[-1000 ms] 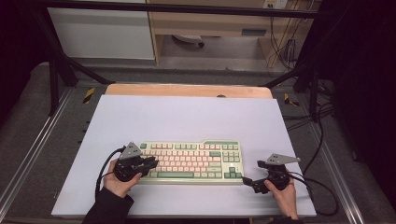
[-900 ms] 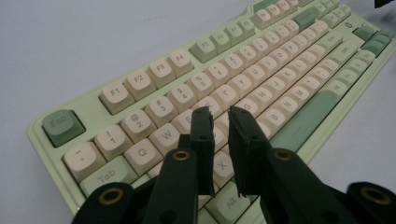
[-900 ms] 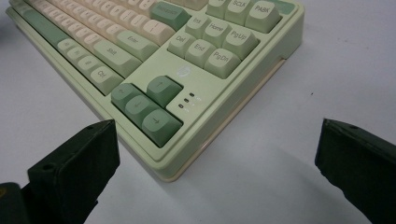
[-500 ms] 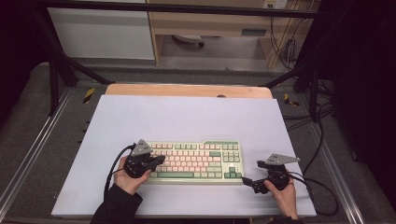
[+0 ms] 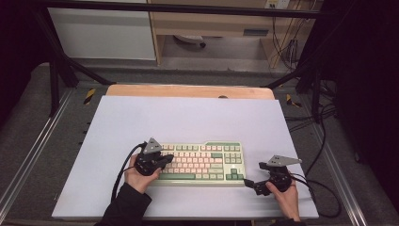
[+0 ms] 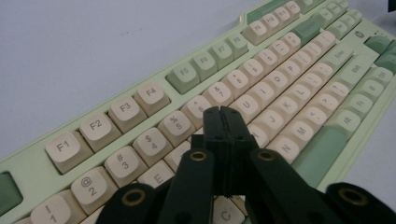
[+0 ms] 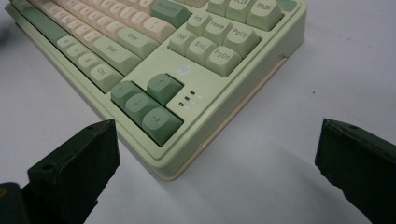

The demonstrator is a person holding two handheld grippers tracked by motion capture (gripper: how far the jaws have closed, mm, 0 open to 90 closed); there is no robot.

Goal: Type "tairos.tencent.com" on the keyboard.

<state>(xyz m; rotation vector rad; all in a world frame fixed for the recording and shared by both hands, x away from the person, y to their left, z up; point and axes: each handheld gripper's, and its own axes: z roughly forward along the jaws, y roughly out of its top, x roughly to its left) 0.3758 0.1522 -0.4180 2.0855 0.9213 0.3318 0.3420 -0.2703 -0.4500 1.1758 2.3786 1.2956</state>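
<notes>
Desk: pale lilac top, wooden edge behind, lying inside a dark-floored frame.
Keyboard: pale green, cream keys, sitting near the front edge.
Left claw: closed, hovering over letter keys.
Right claw: gaping wide beside the keyboard's arrow-key corner.

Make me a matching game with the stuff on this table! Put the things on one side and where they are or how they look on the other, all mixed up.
Things:
1. left gripper
2. right gripper
3. keyboard
4. arrow keys

States or places:
A. dark green, near the keyboard's corner
B. fingers wide apart, beside the keyboard's corner
C. pale green case, cream keys, flat on the white table
D. fingers shut together, over the letter keys

Pairs: 1-D, 2-B, 3-C, 4-A
</notes>
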